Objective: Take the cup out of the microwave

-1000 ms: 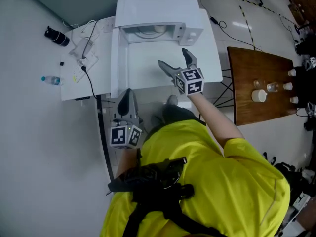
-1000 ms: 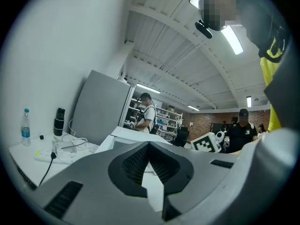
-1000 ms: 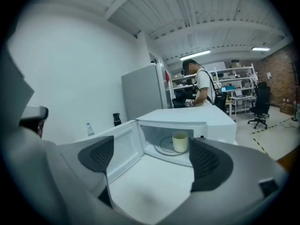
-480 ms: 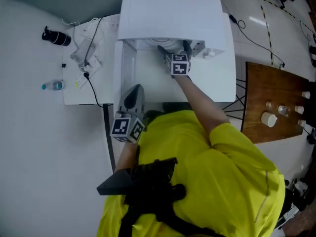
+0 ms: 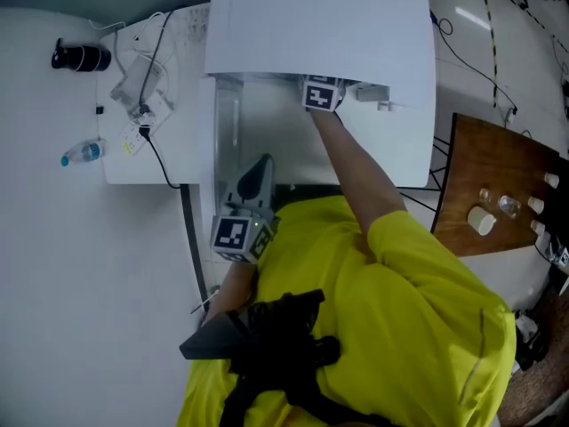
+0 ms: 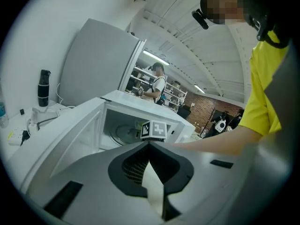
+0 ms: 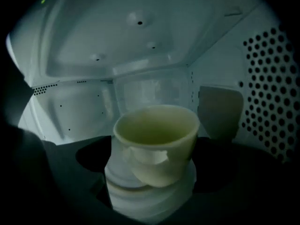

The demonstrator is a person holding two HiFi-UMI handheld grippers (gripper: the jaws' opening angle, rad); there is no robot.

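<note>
Right gripper (image 7: 154, 175) reaching inside open white microwave (image 5: 320, 25), jaws spread either side of pale cup (image 7: 157, 139) standing on turntable plate (image 7: 140, 198), apparently not gripping it in the dim light, left gripper (image 6: 149, 146) outside, jaws pressed together, empty.

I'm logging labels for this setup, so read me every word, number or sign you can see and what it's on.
Nothing here can be read as words or numbers.
Marker cubes: black-and-white square patterns only, no text.
Water bottle label: too small to read.
</note>
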